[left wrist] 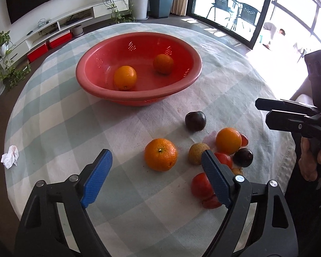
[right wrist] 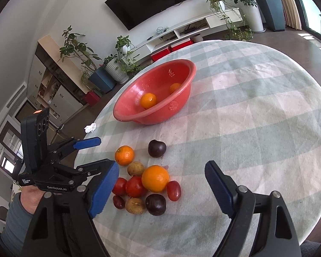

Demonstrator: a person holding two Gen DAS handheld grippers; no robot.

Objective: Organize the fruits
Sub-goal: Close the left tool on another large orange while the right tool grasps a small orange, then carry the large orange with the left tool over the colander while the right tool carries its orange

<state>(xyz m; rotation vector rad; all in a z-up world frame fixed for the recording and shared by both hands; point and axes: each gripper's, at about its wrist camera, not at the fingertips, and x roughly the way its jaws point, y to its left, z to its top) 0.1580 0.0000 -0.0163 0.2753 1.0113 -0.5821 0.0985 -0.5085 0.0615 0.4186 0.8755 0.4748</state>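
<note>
Fruits: loose pile [right wrist: 147,184] on the checked tabletop [right wrist: 256,111], nothing grabbed
left gripper [left wrist: 158,160]: jaws spread, hanging over a mandarin [left wrist: 160,154]
right gripper [right wrist: 162,171]: spread too, above the pile
red colander [left wrist: 139,69]: further back, two oranges inside

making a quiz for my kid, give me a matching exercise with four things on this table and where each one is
Things:
1. red bowl
2. crumpled tissue
3. lone dark plum
4. left gripper

Places or states:
A. near the table edge, away from the fruit
B. open, above the cloth, holding nothing
C. holds two oranges
D. between the bowl and the fruit pile

Pairs: 1-C, 2-A, 3-D, 4-B
</note>
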